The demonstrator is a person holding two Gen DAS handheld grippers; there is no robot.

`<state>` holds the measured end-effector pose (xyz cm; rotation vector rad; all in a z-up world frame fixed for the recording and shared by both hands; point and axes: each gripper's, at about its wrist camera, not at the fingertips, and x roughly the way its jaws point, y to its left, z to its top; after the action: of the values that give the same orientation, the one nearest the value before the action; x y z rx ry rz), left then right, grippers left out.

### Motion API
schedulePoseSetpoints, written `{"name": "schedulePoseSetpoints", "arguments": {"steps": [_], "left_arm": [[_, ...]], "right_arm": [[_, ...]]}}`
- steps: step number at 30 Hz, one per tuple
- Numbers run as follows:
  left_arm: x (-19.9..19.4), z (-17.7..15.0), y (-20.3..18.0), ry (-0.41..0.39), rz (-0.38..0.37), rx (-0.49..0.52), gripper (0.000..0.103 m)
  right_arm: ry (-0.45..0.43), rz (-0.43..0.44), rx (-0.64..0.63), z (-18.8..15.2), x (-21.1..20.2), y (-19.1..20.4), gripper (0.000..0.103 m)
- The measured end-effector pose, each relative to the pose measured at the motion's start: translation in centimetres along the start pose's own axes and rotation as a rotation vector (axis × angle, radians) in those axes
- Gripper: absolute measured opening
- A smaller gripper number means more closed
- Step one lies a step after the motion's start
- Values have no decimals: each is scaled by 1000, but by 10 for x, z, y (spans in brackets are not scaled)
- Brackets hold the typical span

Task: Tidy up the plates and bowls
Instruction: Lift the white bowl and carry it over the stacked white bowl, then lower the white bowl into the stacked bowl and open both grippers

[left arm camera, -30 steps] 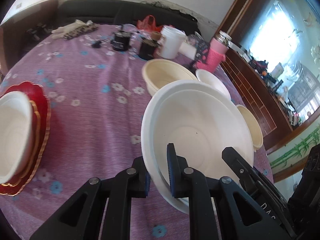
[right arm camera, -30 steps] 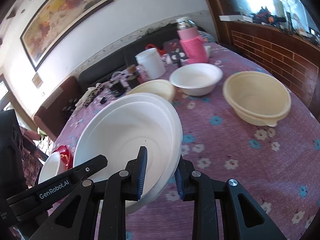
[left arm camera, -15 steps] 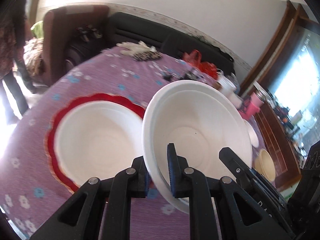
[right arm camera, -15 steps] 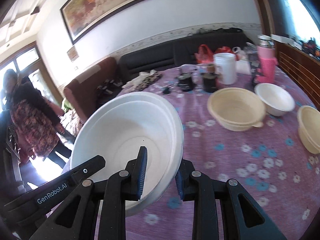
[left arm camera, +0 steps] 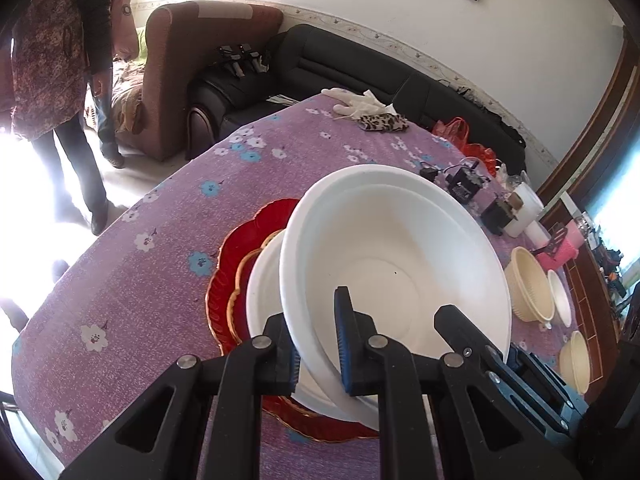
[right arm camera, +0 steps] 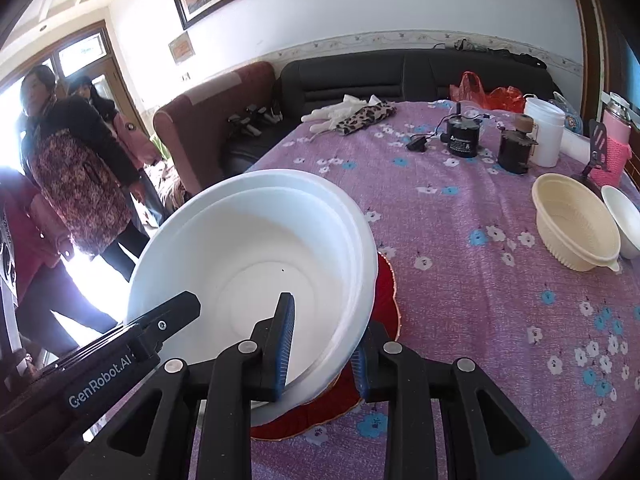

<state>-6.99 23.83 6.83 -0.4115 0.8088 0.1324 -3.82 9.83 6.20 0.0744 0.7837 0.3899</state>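
Big white bowl (left arm camera: 394, 264) – two stacked, tilted, held up over the red plate (left arm camera: 244, 248). Another white bowl (left arm camera: 262, 292) sitting on that plate, just under. Far right of the plate – cream bowl (right arm camera: 574, 224), small white bowl (right arm camera: 624, 220) touching it.

We look from two fisheye cameras, each just behind its own fingers and tilted down across the purple flowered tablecloth (left arm camera: 168, 264). Our left view faces the brown armchair (left arm camera: 192, 72) and black sofa (left arm camera: 344, 72); our right view faces the same sofa from further right. Both sit close to the white bowl (left arm camera: 396, 264) and share it, the red plate (left arm camera: 248, 248) and the cream bowl (right arm camera: 572, 224).
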Motion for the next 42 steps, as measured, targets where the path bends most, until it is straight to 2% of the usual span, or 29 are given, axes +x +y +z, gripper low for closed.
{"name": "schedulePoseSetpoints", "arguments": {"steps": [11, 17, 21, 23, 25, 26, 28, 34, 42], "left_arm": [[21, 0, 10, 23, 47, -8, 14], [21, 1, 11, 20, 39, -14, 16], [19, 1, 11, 23, 18, -22, 31], [16, 1, 12, 20, 17, -29, 36], [13, 1, 14, 9, 26, -41, 46], [11, 2, 16, 3, 27, -46, 48], [8, 3, 17, -3, 17, -56, 54], [-10, 2, 12, -56, 17, -49, 72], [-31, -2, -5, -111, 35, -8, 80]], "right_arm": [[47, -8, -22, -4, 23, 7, 28], [43, -12, -32, -6, 25, 11, 28], [20, -12, -48, -6, 20, 15, 31], [5, -18, -53, -6, 16, 17, 31], [-11, -33, -52, -6, 12, 18, 39], [-18, -40, -50, -6, 11, 17, 41], [-25, -38, -34, -4, 8, 13, 53], [-47, -35, -6, -4, -4, 4, 56], [-71, -29, 23, -8, -24, -11, 60]]}}
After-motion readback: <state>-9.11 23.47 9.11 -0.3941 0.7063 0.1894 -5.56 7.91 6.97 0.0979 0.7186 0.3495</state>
